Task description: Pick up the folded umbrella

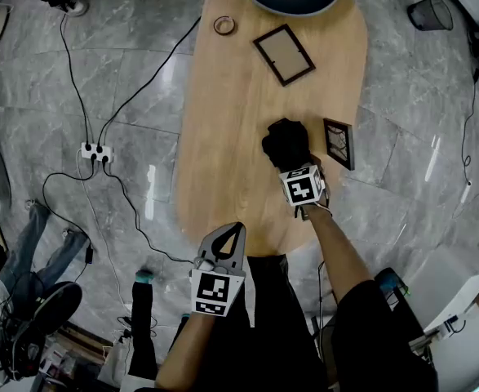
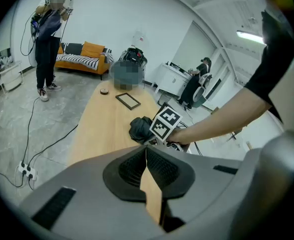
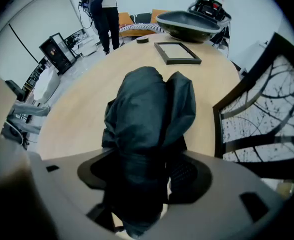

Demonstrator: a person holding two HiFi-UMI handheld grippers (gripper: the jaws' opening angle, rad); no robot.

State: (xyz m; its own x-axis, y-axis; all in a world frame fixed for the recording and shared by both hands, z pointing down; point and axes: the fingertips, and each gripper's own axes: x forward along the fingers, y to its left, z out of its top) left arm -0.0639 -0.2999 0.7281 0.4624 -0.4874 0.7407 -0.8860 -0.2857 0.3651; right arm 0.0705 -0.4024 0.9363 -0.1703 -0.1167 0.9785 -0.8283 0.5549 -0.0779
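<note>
Nearest the person, the left gripper (image 1: pixel 229 237) hangs over the near end of the table (image 1: pixel 223 113), its jaws pressed together with nothing in them. Further on, the right gripper (image 3: pixel 139 176) points steeply down, jaws spread wide on either side of the folded umbrella (image 3: pixel 149 114), a crumpled black bundle lying on the table. A sliver of light separates the umbrella from one pad. The other pad is lost in shadow, so contact there is hard to judge. A framed picture (image 3: pixel 267 129) sits just beside the umbrella, partly cut off in the right gripper view. Beyond lie a flat frame (image 3: pixel 177 52) and a dark bowl (image 3: pixel 189 25).
</note>
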